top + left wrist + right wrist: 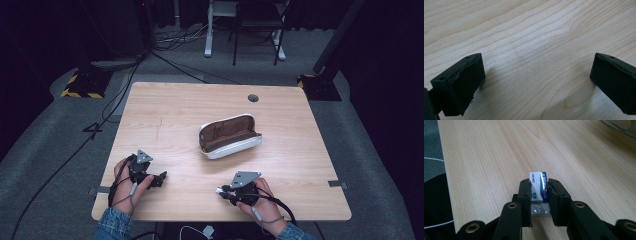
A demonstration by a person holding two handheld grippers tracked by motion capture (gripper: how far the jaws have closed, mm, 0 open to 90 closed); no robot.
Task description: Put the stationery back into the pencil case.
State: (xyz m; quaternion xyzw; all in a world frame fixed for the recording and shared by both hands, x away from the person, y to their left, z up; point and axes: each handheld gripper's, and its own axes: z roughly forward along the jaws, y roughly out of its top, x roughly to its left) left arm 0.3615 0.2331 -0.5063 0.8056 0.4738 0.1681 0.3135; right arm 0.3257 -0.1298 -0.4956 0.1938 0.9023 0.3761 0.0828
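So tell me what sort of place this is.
Probably a data-recording studio: a light wooden table on grey carpet, dark curtained walls, black floor cables and hazard-striped stand bases.

Pale wood table, fine wavy grain, darker knot swirl in left gripper view. Small grey round cap at 12 o'clock edge.
White case at centre, brown lining inside.
Eraser: white, blue sleeve, white lettering.
Black left gripper, grey three-cornered plate on top. Black right gripper, same grey plate, brass-coloured rivets in right gripper view.
Blue denim sleeves at 6 o'clock.
Grey floor; yellow-and-black striped stand base at 10 o'clock.
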